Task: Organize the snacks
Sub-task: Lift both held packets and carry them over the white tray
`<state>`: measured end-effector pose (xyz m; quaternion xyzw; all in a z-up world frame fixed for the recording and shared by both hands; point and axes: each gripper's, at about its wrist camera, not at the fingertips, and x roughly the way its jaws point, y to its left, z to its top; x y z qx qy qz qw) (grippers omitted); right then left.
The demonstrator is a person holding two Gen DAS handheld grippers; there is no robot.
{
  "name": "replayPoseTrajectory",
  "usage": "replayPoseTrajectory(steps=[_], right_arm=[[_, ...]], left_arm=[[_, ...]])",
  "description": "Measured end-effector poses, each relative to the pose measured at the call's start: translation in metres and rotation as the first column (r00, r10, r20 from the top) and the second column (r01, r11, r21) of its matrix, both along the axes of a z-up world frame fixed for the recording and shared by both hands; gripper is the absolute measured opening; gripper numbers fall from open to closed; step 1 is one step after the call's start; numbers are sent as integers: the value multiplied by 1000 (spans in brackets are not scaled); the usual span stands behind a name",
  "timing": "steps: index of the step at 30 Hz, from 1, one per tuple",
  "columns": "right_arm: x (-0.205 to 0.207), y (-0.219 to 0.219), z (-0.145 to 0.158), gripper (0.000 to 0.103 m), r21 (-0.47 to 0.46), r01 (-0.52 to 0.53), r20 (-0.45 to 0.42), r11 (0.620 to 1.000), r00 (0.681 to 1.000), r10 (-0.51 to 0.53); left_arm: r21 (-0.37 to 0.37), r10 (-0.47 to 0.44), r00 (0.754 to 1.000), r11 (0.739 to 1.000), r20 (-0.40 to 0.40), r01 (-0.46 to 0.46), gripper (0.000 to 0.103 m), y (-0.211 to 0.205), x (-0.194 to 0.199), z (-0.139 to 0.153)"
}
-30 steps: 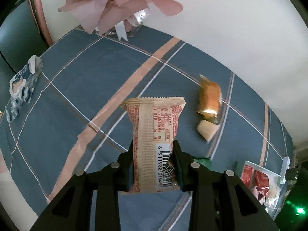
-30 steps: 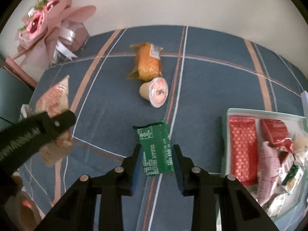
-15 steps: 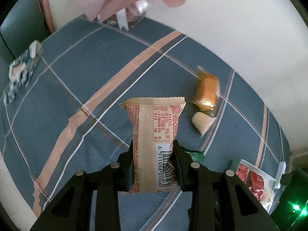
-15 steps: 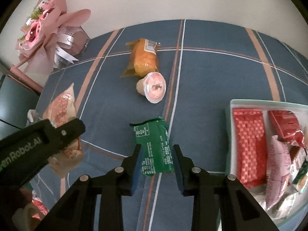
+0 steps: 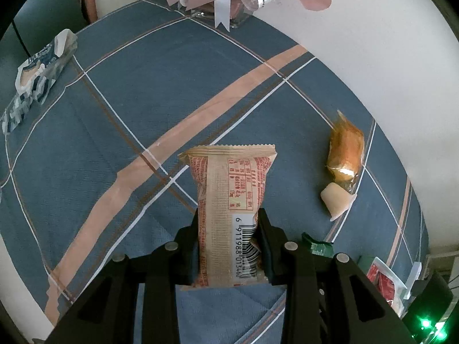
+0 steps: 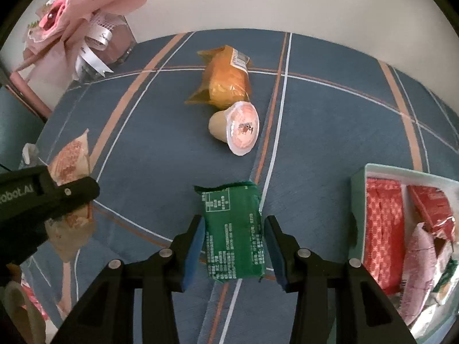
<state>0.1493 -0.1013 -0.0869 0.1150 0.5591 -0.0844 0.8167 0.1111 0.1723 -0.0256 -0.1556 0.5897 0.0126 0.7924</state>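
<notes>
My left gripper (image 5: 229,226) is shut on a beige and red snack packet (image 5: 231,197) and holds it above the blue checked cloth. In the right wrist view this gripper and packet (image 6: 70,169) show at the left. My right gripper (image 6: 233,229) is open, its blue pads either side of a green snack packet (image 6: 233,229) lying on the cloth. An orange packet (image 6: 226,81) and a jelly cup (image 6: 236,127) lie further back. A pale tray (image 6: 358,177) with red and pink snacks sits at the right.
A pink bouquet in a glass vase (image 6: 77,28) stands at the back left against the wall. A blue and white wrapper (image 5: 37,68) lies at the cloth's left edge. The tray's corner (image 5: 398,283) shows low right in the left wrist view.
My right gripper has moved forward so that the green packet now lies between its open pads. My left gripper, still holding the beige packet, has shifted so the scene sits a little lower.
</notes>
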Motion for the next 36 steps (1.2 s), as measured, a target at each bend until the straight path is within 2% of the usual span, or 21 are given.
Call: replayPoseTrajectory(steps=[5, 20, 23, 25, 36], right_arm=[[-2, 4, -2, 47, 2, -15, 9, 1000, 1000, 15], [-1, 16, -1, 46, -82, -65, 0, 994, 998, 65], [1, 17, -3, 51, -76, -75, -27, 994, 997, 73], [3, 17, -1, 57, -47, -65, -15, 997, 998, 65], [4, 13, -19, 57, -84, -47, -56, 995, 998, 43]], left_arm=[[-3, -6, 1000, 1000, -10, 6, 35, -2, 0, -3], [11, 2, 999, 1000, -53, -2, 35, -7, 11, -22], [13, 9, 999, 1000, -52, -8, 35, -4, 12, -22], [14, 13, 998, 1000, -54, -12, 35, -4, 13, -23], [16, 30, 997, 999, -72, -29, 35, -6, 12, -28]])
